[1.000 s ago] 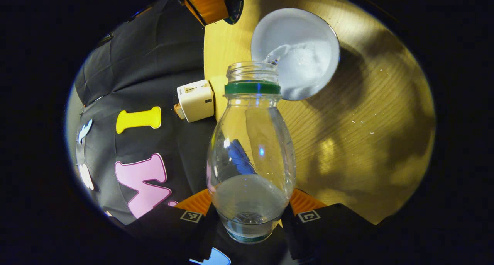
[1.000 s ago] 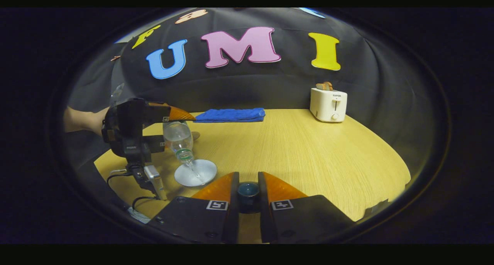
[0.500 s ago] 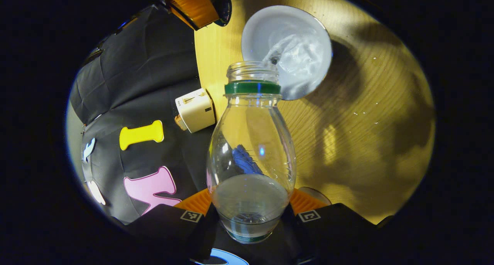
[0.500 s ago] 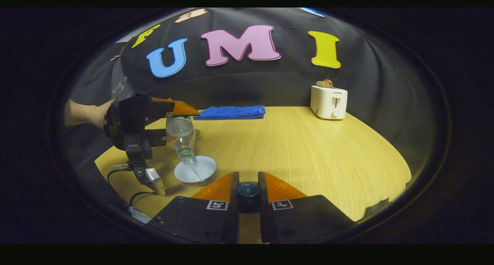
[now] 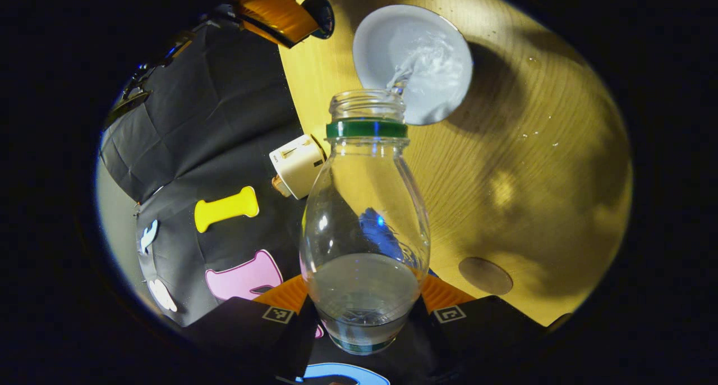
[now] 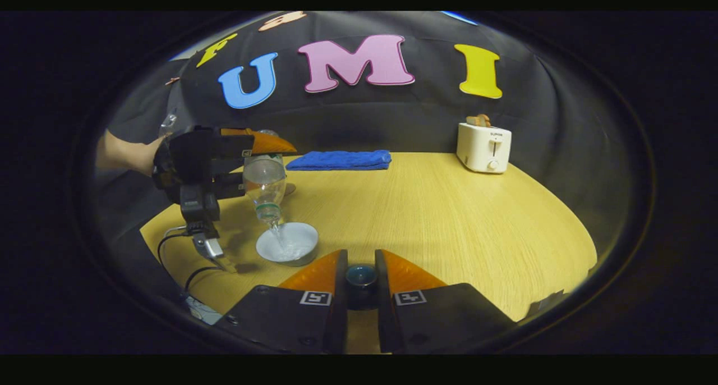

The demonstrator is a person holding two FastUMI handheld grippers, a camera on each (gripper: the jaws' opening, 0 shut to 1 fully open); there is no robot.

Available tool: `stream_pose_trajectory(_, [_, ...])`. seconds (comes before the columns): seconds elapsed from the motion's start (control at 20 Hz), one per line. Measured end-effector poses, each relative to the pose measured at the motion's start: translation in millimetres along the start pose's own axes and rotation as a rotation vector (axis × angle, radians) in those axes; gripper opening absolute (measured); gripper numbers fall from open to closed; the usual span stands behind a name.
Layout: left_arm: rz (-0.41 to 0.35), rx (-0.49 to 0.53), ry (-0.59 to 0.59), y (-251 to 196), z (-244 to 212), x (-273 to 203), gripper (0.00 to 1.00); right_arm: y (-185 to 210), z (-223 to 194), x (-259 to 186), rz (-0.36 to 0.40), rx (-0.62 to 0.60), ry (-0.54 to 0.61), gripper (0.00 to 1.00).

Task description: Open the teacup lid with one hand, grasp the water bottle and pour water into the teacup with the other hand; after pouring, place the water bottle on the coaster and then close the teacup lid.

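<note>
Fingers [image 5: 280, 301] of left gripper [image 5: 364, 312] pinching tilted bottle [image 5: 364, 233], water falling into teacup [image 5: 412, 62], right gripper [image 6: 360, 273] pinching lid [image 6: 360, 277], coaster [image 5: 485, 275] near tabletop edge.

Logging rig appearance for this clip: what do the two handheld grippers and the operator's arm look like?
Each gripper has a black body with a small square black-and-white marker at each finger's base. Seen from the right gripper view, the left gripper is a blocky black unit with cables trailing to the table. The forearm behind it is bare, with no sleeve visible.
</note>
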State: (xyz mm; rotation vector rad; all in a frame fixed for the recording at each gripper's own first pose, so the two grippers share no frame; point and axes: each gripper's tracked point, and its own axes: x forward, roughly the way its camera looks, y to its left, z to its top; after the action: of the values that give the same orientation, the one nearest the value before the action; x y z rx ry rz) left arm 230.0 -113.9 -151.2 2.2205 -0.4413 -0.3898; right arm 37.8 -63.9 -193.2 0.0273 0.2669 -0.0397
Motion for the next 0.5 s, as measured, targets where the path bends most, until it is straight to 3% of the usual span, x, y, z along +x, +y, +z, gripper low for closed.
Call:
stream_pose_trajectory(0.3, [0.066, 0.020, -0.001, 14, 0, -4, 0.75, 5, 4, 2, 0.012, -0.004, -0.007, 0.26])
stream_pose_trajectory(0.35, [0.070, 0.024, -0.001, 14, -1, -3, 0.75, 5, 5, 2, 0.013, -0.004, -0.007, 0.21])
stream_pose_trajectory(0.4, [0.077, 0.031, 0.000, 15, 1, -3, 0.75, 5, 5, 3, 0.014, -0.002, -0.006, 0.26])
stream_pose_trajectory(0.45, [0.084, 0.037, -0.001, 18, 0, -3, 0.75, 5, 5, 3, 0.014, 0.000, -0.006, 0.21])
stream_pose_trajectory(0.5, [0.090, 0.041, -0.002, 19, 0, -3, 0.75, 5, 5, 2, 0.013, 0.001, -0.006, 0.26])
